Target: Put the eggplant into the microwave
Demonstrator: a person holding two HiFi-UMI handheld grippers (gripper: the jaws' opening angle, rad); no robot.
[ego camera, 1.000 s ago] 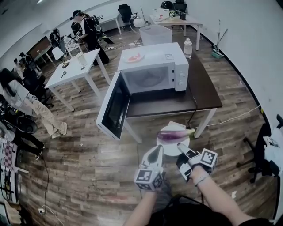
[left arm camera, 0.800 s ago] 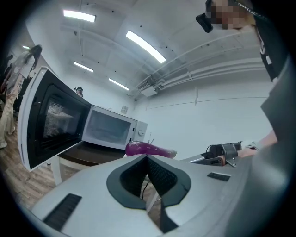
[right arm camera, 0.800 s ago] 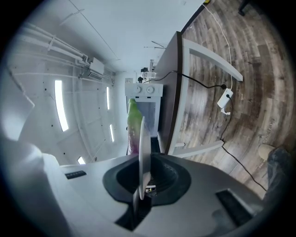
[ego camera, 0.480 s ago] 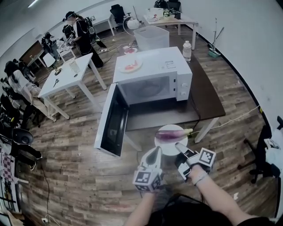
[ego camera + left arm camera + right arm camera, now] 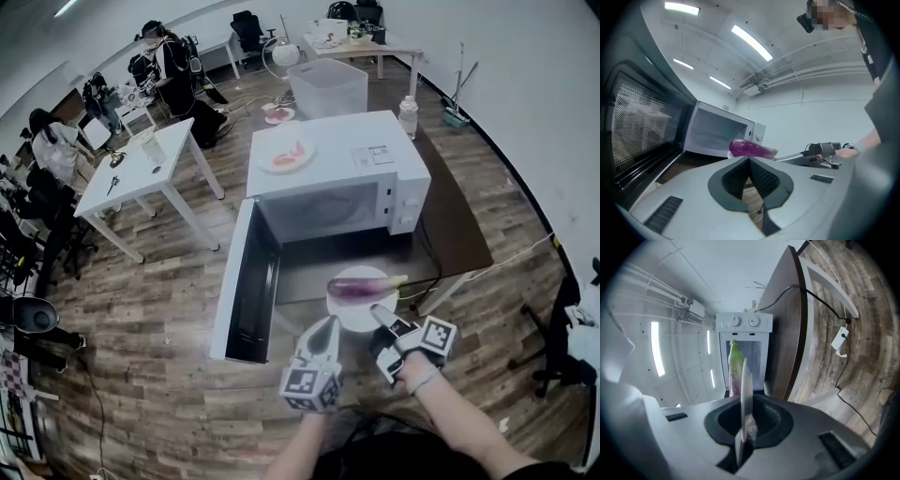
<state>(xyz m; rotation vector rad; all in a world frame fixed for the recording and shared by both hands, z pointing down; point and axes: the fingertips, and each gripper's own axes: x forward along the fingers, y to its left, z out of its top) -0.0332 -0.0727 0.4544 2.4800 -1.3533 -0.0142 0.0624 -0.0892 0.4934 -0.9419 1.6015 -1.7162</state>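
At 12 o'clock, the white box microwave (image 5: 337,155) stands door-open. The right claw (image 5: 380,312) pinches the round white plate (image 5: 349,314) by its rim so the long purple eggplant (image 5: 361,287) rides level; the left claw (image 5: 330,325) is closed, empty.

Glossy-skinned eggplant (image 5: 361,288), smooth plate (image 5: 356,319), smooth painted microwave (image 5: 347,150) casing, matt dark tabletop (image 5: 455,225), grained wood-plank floor (image 5: 159,309)

My left gripper (image 5: 327,324) and right gripper (image 5: 378,312): pale grey shells, black ribbed pads (image 5: 765,180), black-and-white marker cubes (image 5: 309,386). Dark top (image 5: 403,461) on me.
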